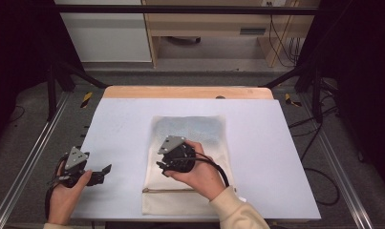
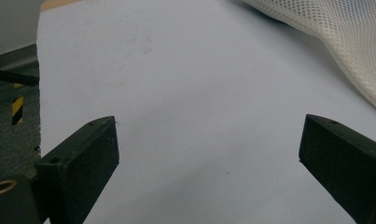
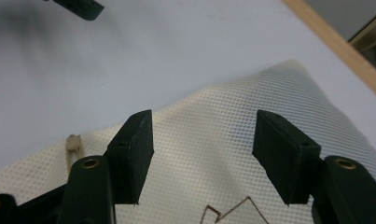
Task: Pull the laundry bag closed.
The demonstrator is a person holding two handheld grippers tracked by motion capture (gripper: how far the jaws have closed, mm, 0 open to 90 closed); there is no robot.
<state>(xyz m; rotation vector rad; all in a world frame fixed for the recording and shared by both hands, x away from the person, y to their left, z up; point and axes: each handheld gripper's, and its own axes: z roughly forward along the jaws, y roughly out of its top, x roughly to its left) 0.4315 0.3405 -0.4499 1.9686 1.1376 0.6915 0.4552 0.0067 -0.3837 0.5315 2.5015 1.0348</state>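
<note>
A cream mesh zip bag [image 1: 190,129] lies flat on the middle of the white table [image 1: 266,157], its zip line [image 1: 168,190] near the front edge. My right gripper [image 1: 162,166] hovers over the bag's left half, held in a hand with a cream sleeve. In the right gripper view its jaws [image 3: 204,114] stand apart over the mesh [image 3: 213,140] with nothing between them, and a pale zip end [image 3: 73,142] shows at the left. My left gripper [image 1: 101,174] rests at the table's front left, wide open [image 2: 209,120] over bare table, with the bag's edge [image 2: 344,42] off to the right.
A wooden strip [image 1: 187,92] runs along the table's far edge. Metal frame rails [image 1: 32,157] flank both sides and cables [image 1: 319,181] lie on the floor at the right. One jaw tip of the left gripper [image 3: 80,7] shows in the right gripper view.
</note>
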